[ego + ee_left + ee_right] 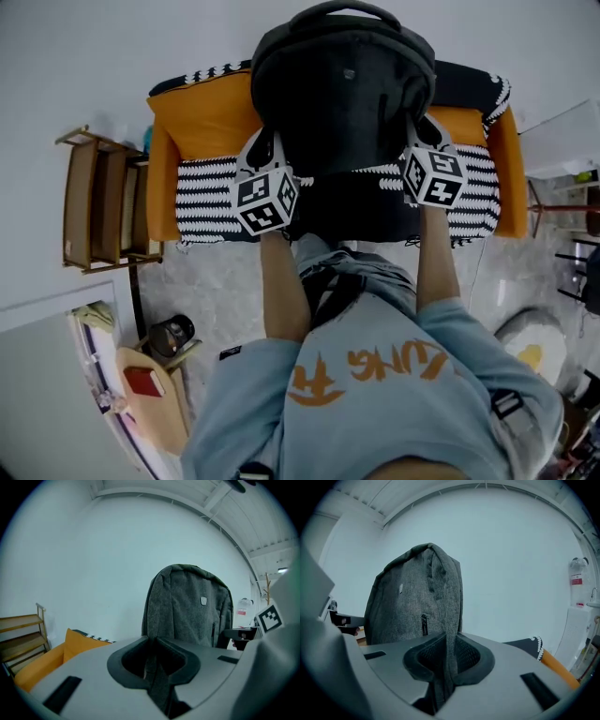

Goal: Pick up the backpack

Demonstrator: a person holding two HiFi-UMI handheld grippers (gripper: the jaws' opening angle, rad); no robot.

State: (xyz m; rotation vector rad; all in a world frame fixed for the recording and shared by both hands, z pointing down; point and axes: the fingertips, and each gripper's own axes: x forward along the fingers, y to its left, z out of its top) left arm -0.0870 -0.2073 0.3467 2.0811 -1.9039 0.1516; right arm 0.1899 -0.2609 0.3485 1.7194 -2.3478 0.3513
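A dark grey backpack hangs upright above the orange sofa, held from both sides. My left gripper grips its left edge and my right gripper its right edge. In the left gripper view the backpack rises ahead, and my left gripper is shut on a strip of its grey fabric. In the right gripper view the backpack stands at the left, and a fold of its side runs down into my right gripper, whose jaws are shut on it.
The sofa carries a black-and-white striped throw and stands against a white wall. A wooden shelf is at its left. Small items lie on the floor at lower left. A fire extinguisher hangs on the wall at right.
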